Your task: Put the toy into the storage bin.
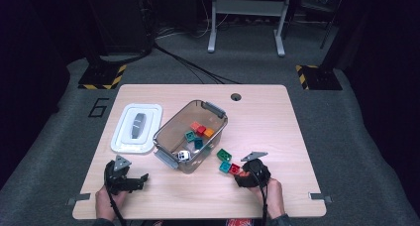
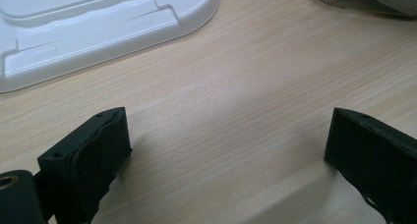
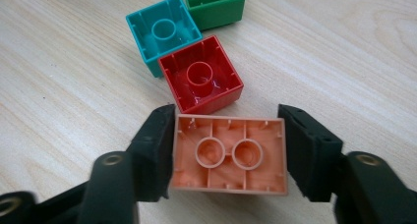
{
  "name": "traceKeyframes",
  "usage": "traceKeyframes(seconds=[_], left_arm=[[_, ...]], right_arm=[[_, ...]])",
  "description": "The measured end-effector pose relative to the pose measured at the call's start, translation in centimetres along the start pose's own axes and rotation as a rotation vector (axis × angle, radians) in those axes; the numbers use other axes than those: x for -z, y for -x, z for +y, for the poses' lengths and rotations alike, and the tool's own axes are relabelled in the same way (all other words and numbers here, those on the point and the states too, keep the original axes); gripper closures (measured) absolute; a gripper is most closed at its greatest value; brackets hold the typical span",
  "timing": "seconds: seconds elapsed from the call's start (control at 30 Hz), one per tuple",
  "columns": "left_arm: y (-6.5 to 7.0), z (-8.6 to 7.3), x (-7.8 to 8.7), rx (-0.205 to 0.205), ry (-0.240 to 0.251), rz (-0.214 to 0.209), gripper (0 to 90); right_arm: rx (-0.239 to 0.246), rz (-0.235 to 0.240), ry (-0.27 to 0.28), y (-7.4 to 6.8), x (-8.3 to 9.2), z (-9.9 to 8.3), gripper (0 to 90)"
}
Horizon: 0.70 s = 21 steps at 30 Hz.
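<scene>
Squeezing my right gripper (image 3: 228, 153) on the peach block (image 3: 229, 155), I am holding its long side crosswise between the jaws, while my left gripper (image 2: 228, 150) is waiting wide open.

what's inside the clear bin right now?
The clear bin holds loose blocks: red, two orange, two teal, one white. Anything beneath them or behind the near wall cannot be made out.

The green brick (image 3: 215, 5) is cut off by the right gripper view's top edge.
</scene>
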<state>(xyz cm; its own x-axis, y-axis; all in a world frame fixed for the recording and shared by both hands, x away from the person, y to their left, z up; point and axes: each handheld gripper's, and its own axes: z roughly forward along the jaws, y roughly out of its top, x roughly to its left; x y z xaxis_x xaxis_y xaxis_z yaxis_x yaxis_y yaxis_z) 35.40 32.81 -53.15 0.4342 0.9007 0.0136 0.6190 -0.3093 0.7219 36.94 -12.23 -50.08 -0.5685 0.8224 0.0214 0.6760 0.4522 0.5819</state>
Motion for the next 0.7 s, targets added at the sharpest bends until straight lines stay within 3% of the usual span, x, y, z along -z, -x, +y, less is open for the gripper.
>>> traceKeyframes(seconds=[0.3, 0.7], left_arm=[[0.0, 0.0, 0.0, 0.001, 0.000, 0.000, 3.2], [0.0, 0.0, 0.0, 0.000, 0.000, 0.000, 3.2]], right_arm=[[-0.008, 0.007, -0.006, 0.2, 0.1, 0.0, 42.8], [-0.030, 0.016, 0.051, 0.8, 1.3, 0.7, 42.9]])
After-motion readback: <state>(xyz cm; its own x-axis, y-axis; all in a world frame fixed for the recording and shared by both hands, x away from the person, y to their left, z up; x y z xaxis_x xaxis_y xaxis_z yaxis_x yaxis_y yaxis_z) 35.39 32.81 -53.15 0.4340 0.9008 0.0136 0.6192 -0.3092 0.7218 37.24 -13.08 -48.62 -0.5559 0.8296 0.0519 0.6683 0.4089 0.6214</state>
